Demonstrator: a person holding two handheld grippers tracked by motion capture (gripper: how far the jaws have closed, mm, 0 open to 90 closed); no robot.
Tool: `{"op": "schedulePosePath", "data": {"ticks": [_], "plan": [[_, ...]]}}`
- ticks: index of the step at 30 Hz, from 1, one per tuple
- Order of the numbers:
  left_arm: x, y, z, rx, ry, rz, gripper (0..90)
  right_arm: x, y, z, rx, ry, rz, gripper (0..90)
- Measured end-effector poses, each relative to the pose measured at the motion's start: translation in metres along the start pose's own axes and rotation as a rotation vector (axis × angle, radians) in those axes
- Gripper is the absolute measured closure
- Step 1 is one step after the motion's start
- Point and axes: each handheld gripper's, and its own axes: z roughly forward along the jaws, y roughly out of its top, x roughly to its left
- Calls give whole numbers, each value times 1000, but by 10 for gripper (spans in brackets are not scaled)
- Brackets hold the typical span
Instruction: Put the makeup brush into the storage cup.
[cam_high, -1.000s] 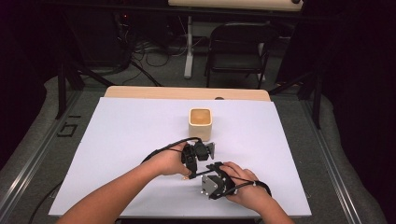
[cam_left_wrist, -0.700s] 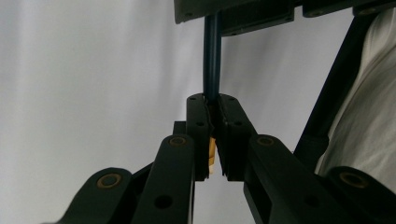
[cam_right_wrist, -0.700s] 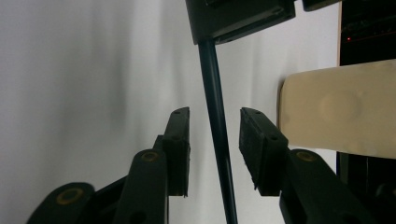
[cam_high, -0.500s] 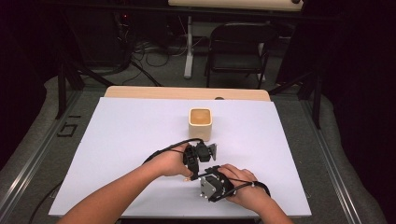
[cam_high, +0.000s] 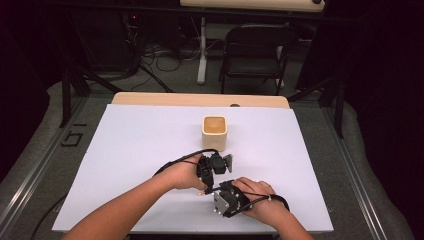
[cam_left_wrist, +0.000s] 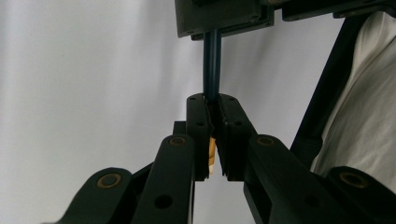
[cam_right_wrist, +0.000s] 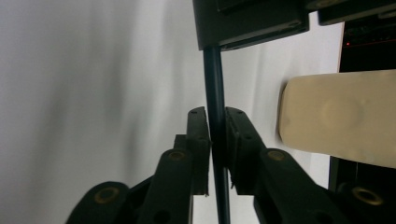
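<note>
On the white table, well short of the beige square cup, both grippers clamp 1 thin dark pencil. The left gripper pinches near its yellowish end and the right gripper grips mid-shaft. If the 2 hands twist apart, I judge it could snap or slip.

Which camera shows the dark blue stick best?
The right gripper view: the stick runs long and clear between the right gripper fingers. The left gripper view shows a shorter piece above the left gripper with a yellowish end below. In the high view, hands hide it.
</note>
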Motion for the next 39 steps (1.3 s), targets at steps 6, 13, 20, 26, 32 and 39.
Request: {"op": "schedulePosePath", "data": {"ticks": [6,13,20,26,32,39], "plan": [[0,0,1,2,1,-2,843,1,2,0,21,7,-18,830],[0,0,1,2,1,0,843,1,2,1,28,-4,-26,833],[1,-1,-1,-17,1,-5,836,1,1,1,21,-1,-28,836],[7,-10,-8,-65,24,-44,652,0,-2,0,39,-2,3,837],[12,-26,-13,-121,64,-71,482,-2,-7,-2,46,-1,29,837],[14,-42,-17,-165,88,-90,431,-4,-8,-2,48,-3,51,837]]}}
